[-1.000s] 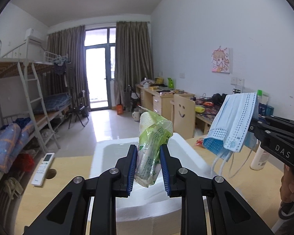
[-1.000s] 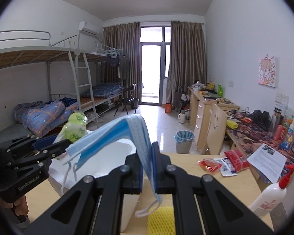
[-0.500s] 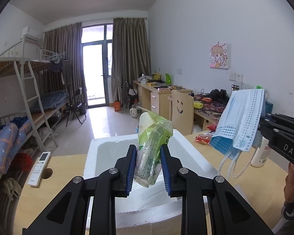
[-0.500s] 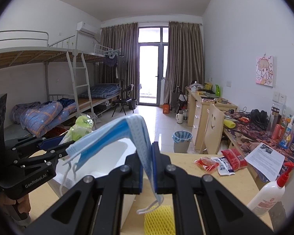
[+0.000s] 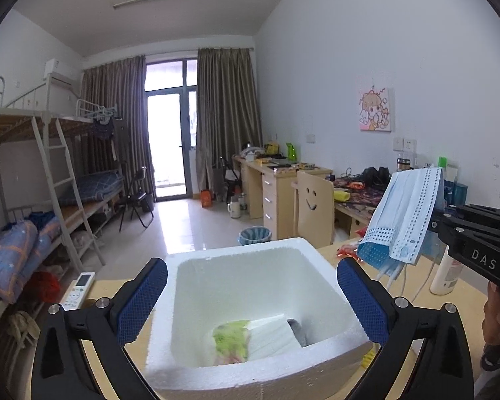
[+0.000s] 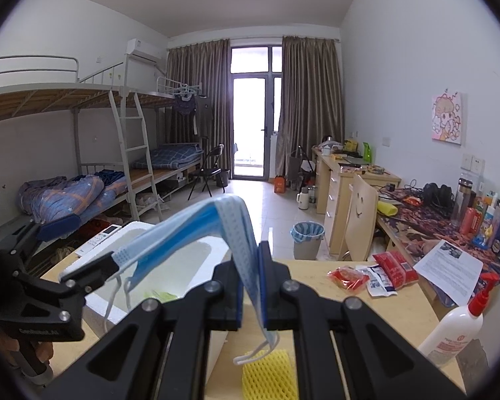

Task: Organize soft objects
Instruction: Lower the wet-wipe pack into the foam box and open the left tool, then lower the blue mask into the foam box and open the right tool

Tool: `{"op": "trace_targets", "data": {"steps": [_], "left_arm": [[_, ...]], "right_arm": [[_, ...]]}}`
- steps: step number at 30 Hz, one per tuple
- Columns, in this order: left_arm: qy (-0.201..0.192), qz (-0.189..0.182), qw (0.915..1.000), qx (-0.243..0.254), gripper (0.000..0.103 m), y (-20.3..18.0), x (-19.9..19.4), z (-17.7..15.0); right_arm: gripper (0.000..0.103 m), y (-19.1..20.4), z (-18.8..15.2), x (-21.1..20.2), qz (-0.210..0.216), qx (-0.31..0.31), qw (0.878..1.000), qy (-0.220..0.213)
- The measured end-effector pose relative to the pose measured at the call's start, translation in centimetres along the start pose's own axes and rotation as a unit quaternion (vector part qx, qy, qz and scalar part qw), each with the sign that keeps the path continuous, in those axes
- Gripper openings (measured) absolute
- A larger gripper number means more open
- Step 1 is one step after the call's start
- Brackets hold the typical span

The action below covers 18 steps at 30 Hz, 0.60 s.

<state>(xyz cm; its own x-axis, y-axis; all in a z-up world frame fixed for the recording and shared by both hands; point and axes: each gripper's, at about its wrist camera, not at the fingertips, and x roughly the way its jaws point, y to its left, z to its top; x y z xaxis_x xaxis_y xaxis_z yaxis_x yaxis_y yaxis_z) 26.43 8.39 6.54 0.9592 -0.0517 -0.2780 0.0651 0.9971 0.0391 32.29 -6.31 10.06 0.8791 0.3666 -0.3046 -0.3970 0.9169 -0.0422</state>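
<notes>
A white foam box (image 5: pixel 313 256) stands on the wooden table, right under my left gripper (image 5: pixel 251 295). The left gripper is open and empty, its blue pads spread over the box. A green tissue pack (image 5: pixel 231 340) lies in the box bottom beside white folded material (image 5: pixel 273 335). My right gripper (image 6: pixel 250 296) is shut on a stack of blue face masks (image 6: pixel 230 230), held up right of the box; the masks also show in the left wrist view (image 5: pixel 403 220). A yellow foam net (image 6: pixel 270 376) lies on the table below the right gripper.
A white pump bottle (image 6: pixel 450 333) stands at the table's right. Red snack packets (image 6: pixel 393 266) and a paper sheet (image 6: pixel 450 266) lie at the far right. A remote control (image 5: pixel 78 290) lies at the table's left edge. A chair (image 5: pixel 313 206) stands behind the table.
My left gripper has opened and let go of the green tissue pack, which dropped into the foam box. The right gripper still holds the masks in much the same place.
</notes>
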Motion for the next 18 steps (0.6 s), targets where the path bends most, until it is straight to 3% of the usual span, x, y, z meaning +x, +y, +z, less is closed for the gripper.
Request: {"op": "trace_targets", "data": {"steps": [8,18], "left_arm": [[-0.003,0.015,0.9999,-0.004,0.102,1.1,-1.1,0.0],[-0.011,0.051,0.9985,-0.019,0.102,4.0,-3.8,-0.9]], "right_arm": [[0.01,0.4,0.5,0.3,0.004,-0.003,1.0,0.002],[0.01,3.6,1.0,1.1,0.032,-0.023,0.999,0.005]]}}
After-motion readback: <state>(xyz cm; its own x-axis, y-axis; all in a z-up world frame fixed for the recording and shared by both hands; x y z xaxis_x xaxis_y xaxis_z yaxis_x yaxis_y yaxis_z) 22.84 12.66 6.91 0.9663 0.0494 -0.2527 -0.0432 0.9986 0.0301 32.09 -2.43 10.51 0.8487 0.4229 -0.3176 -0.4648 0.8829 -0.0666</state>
